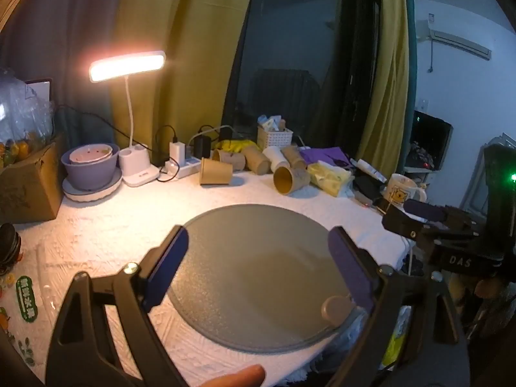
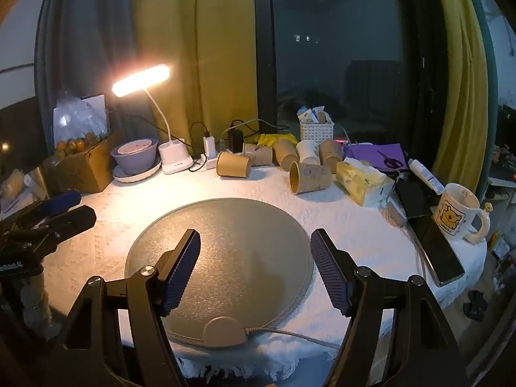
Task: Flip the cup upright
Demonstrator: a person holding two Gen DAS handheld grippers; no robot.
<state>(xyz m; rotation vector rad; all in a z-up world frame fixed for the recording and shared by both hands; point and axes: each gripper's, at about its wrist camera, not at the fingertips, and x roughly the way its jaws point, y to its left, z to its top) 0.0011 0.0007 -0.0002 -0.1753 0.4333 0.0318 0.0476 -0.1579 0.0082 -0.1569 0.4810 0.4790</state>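
Several brown paper cups lie on their sides at the back of the table. One cup (image 1: 215, 171) (image 2: 233, 164) lies left of the group. Another (image 1: 290, 179) (image 2: 309, 178) lies nearer, its mouth facing me. My left gripper (image 1: 258, 258) is open and empty above the round grey mat (image 1: 258, 258). My right gripper (image 2: 254, 264) is open and empty above the same mat (image 2: 225, 242). Each gripper shows at the edge of the other's view: the right one (image 1: 419, 219), the left one (image 2: 58, 213). Both are well short of the cups.
A lit desk lamp (image 2: 174, 158), a purple bowl (image 2: 135, 158), a cardboard box (image 2: 80, 167), chargers and a white basket (image 2: 316, 132) line the back. A tissue pack (image 2: 361, 180), a phone (image 2: 435, 248) and a white mug (image 2: 458, 213) sit right.
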